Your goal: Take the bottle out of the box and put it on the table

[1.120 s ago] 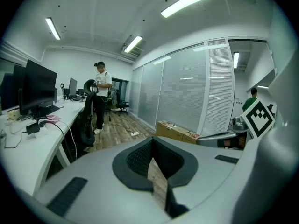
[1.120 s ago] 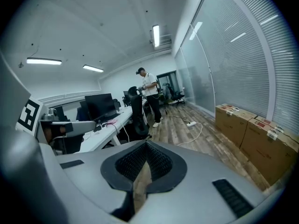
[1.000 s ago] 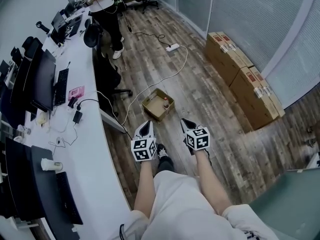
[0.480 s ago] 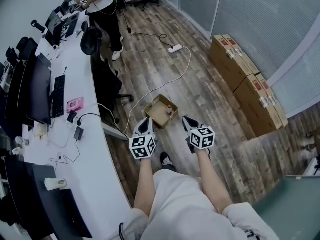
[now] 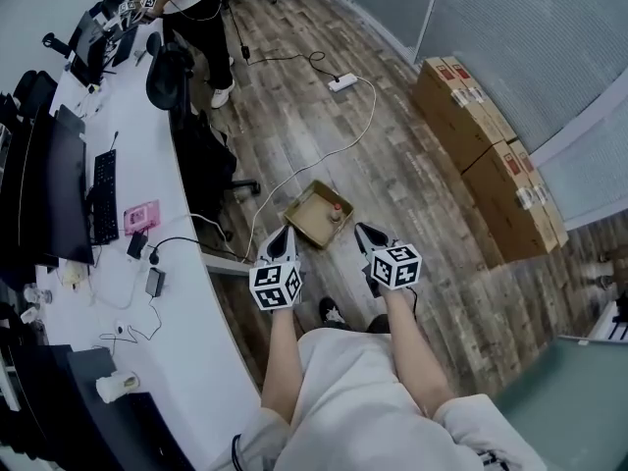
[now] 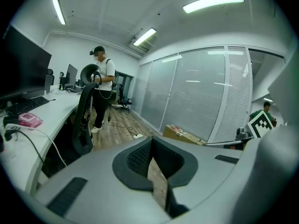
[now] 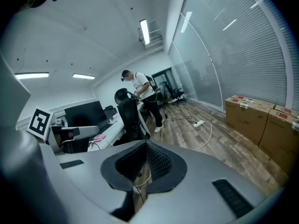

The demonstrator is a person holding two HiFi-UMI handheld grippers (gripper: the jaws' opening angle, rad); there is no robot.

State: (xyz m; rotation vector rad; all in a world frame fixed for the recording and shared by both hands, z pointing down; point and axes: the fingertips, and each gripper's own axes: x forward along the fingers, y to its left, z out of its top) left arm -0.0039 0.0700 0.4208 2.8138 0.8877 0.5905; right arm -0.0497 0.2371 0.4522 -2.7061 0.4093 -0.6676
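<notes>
Head view: high over the floor, facing steeply down; left gripper (image 5: 285,235) and right gripper (image 5: 364,234) close at lower centre, box (image 5: 312,216) just beyond them.
Left gripper view: low, along its own jaws filling the lower half, nearly level toward the glass wall (image 6: 196,92); desk (image 6: 46,118) at left.
Right gripper view: low, along its own jaws, same heading; desk at left, glass wall at right.
Shared by all three: standing person (image 5: 186,3), power strip (image 5: 341,83), cartons (image 5: 481,145) by the glass wall.
</notes>
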